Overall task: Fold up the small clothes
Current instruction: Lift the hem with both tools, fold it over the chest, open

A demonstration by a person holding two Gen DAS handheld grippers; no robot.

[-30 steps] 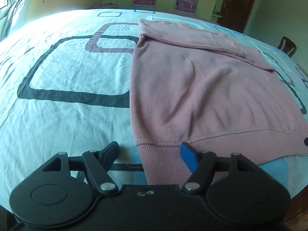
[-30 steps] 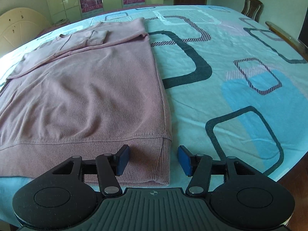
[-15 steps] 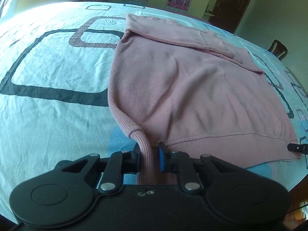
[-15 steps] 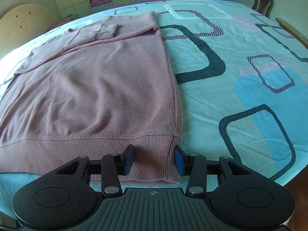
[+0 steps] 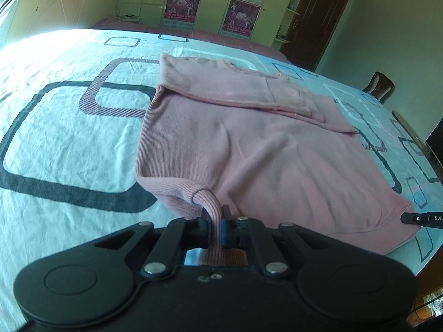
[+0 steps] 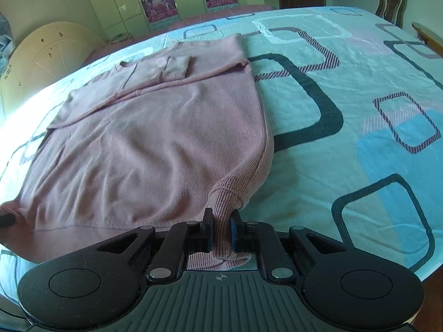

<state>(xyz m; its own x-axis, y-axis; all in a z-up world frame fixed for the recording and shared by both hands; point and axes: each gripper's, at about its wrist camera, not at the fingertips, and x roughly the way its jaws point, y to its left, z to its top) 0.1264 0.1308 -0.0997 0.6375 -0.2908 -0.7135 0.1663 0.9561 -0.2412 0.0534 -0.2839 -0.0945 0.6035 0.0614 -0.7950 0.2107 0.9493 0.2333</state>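
Note:
A pink ribbed sweater (image 5: pixel 263 152) lies flat on the bed, its sleeves folded across the far end. My left gripper (image 5: pixel 214 213) is shut on the near left corner of the hem, which rises off the sheet as a pinched ridge. In the right wrist view the same sweater (image 6: pixel 155 144) spreads away from me. My right gripper (image 6: pixel 221 215) is shut on the near right hem corner, also lifted a little. Each gripper's tip shows at the edge of the other view: the right one (image 5: pixel 415 218) and the left one (image 6: pixel 5 218).
The bed sheet (image 5: pixel 55 138) is pale blue with dark rounded squares and stretches wide on both sides (image 6: pixel 346 166). A wooden chair (image 5: pixel 379 85) stands past the far right corner. A cream headboard (image 6: pixel 41 55) and wardrobes with posters (image 5: pixel 180 0) line the back.
Both grippers went from open around the hem corners to shut on them. Both have lifted slightly, pulling the near hem up off the sheet.

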